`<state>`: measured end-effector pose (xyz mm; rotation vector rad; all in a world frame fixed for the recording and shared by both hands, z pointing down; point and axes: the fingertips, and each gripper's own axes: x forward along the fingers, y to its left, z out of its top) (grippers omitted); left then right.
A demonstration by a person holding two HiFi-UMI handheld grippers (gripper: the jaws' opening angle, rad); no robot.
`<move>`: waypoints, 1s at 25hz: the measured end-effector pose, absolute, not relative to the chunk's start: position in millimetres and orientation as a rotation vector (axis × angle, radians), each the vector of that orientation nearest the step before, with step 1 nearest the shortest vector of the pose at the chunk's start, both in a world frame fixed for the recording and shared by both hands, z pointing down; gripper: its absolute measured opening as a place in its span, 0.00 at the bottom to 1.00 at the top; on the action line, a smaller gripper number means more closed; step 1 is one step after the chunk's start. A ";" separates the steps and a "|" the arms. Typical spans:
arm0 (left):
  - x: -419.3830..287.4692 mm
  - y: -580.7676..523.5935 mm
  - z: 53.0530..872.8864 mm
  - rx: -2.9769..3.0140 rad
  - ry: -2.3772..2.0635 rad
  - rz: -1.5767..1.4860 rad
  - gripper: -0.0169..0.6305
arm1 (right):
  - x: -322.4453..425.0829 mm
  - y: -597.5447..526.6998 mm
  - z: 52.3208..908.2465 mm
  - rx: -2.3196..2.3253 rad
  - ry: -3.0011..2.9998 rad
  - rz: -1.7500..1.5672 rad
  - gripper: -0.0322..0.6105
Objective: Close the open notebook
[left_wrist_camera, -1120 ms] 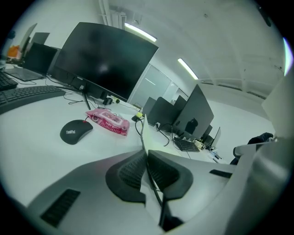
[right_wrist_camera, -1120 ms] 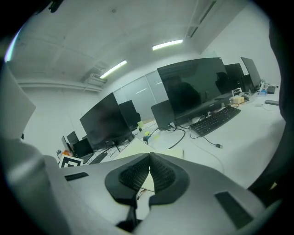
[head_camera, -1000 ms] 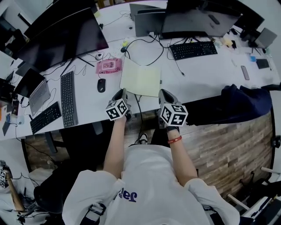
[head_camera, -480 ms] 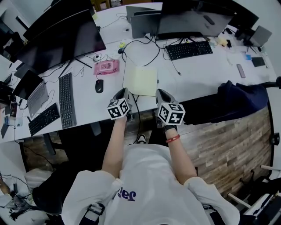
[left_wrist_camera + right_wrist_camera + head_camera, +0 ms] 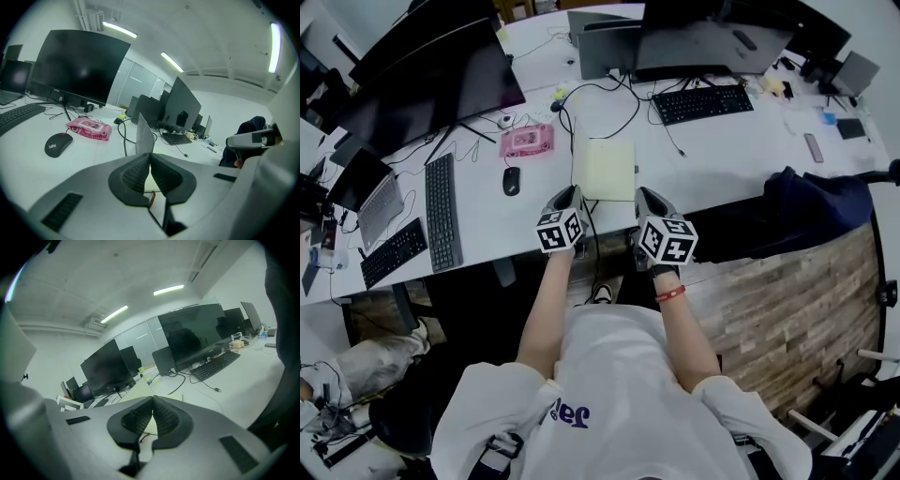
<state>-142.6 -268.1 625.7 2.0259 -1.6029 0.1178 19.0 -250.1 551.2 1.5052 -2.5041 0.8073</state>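
Head view: white desk (image 5: 722,150), monitors (image 5: 441,80); left tool (image 5: 570,195) tight on notebook (image 5: 605,169); right tool (image 5: 649,197) clenched, empty.

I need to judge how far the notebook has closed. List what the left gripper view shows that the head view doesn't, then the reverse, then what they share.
Only the left gripper view: the left gripper's jaws are shut, apparently pinching a notebook leaf that stands upright, with ceiling lights above.
Only the head view: the person's arms, the wood-pattern floor and the notebook's flat cream page from above.
Both: the pink pack, mouse, large monitor and white desk.
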 end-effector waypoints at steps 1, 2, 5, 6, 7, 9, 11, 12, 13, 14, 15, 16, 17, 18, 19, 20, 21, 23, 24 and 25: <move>-140.0 -268.2 625.3 2.034 -1.601 0.131 0.07 | 20.5 -249.8 549.9 1.511 -2.507 0.808 0.05; -137.6 -268.5 625.0 2.043 -1.601 0.147 0.07 | 22.0 -249.8 548.6 1.515 -2.510 0.807 0.05; -131.3 -269.2 624.1 2.063 -1.600 0.180 0.07 | 26.4 -250.8 547.1 1.526 -2.512 0.806 0.05; -129.2 -269.5 623.9 2.067 -1.601 0.186 0.07 | 28.3 -251.0 547.8 1.529 -2.510 0.809 0.05; -127.0 -269.9 623.7 2.072 -1.600 0.193 0.07 | 30.2 -251.2 548.9 1.532 -2.507 0.814 0.05; -122.5 -270.6 623.3 2.083 -1.596 0.210 0.07 | 33.6 -251.1 551.6 1.537 -2.499 0.822 0.05; -117.9 -270.9 623.0 2.096 -1.592 0.230 0.07 | 36.3 -251.1 553.1 1.540 -2.494 0.827 0.05; -115.7 -271.0 622.9 2.102 -1.592 0.243 0.07 | 37.7 -251.2 553.3 1.543 -2.492 0.828 0.05; -113.4 -271.0 623.0 2.108 -1.593 0.258 0.07 | 39.5 -251.5 553.4 1.546 -2.490 0.828 0.05; -110.8 -271.1 623.1 2.114 -1.595 0.276 0.07 | 41.4 -251.8 553.3 1.551 -2.488 0.829 0.05; -108.2 -271.3 623.0 2.122 -1.598 0.293 0.07 | 43.3 -252.2 553.3 1.555 -2.486 0.829 0.05; -105.6 -271.7 623.1 2.130 -1.600 0.310 0.07 | 45.0 -252.7 553.4 1.559 -2.484 0.831 0.05; -102.9 -272.2 623.4 2.138 -1.598 0.320 0.07 | 46.6 -253.4 553.6 1.562 -2.483 0.832 0.05; -99.7 -272.9 623.9 2.144 -1.593 0.325 0.07 | 48.1 -254.1 554.0 1.564 -2.482 0.833 0.05; -96.4 -273.7 624.5 2.149 -1.586 0.328 0.08 | 49.7 -254.7 554.7 1.566 -2.481 0.834 0.05; -93.1 -274.4 625.2 2.154 -1.581 0.334 0.08 | 51.3 -255.1 555.6 1.568 -2.478 0.835 0.05; -90.0 -274.6 626.0 2.159 -1.578 0.343 0.08 | 52.8 -255.1 556.8 1.570 -2.474 0.839 0.05; -84.2 -274.3 628.0 2.170 -1.572 0.366 0.09 | 55.0 -254.5 558.6 1.576 -2.469 0.846 0.05; -81.6 -274.2 628.7 2.176 -1.570 0.378 0.09 | 55.7 -254.2 558.7 1.579 -2.468 0.850 0.05; -79.3 -274.1 629.2 2.182 -1.568 0.386 0.09 | 56.4 -253.8 558.3 1.585 -2.468 0.853 0.05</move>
